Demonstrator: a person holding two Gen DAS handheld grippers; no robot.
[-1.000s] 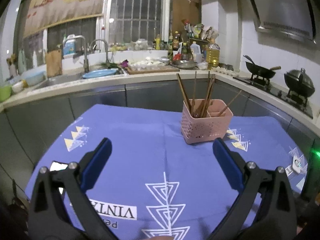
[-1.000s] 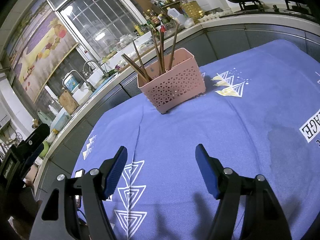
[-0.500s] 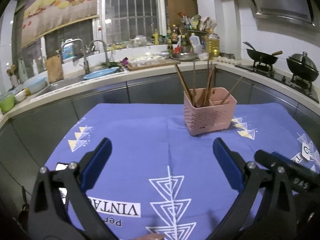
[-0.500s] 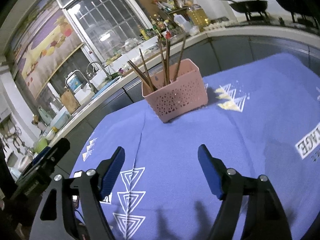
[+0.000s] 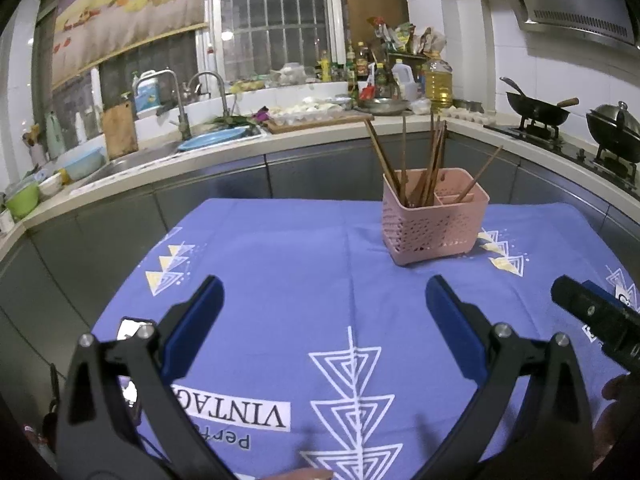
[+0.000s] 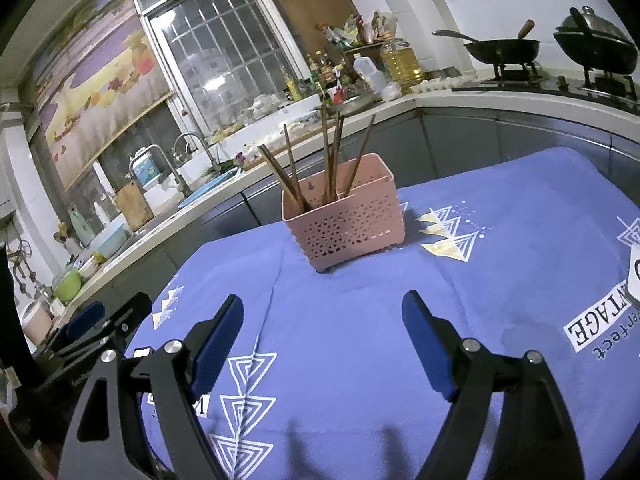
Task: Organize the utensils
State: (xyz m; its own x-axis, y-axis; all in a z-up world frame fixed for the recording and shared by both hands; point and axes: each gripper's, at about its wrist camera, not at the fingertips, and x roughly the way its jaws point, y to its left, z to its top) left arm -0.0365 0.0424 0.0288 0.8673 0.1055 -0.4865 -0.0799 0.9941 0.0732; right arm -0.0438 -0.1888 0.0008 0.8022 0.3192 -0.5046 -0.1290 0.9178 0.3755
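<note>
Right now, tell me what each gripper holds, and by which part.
Nothing. The left gripper stands open and empty; the right gripper is opening, nothing between its jaws.

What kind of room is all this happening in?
Most likely a home kitchen: a sink with a faucet sits in the counter, a wok stands on the gas stove, and oil and sauce bottles crowd the windowsill corner.

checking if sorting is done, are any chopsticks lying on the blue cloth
No, the chopsticks all stand in the pink basket, and the blue cloth around it shows only its print.
</note>
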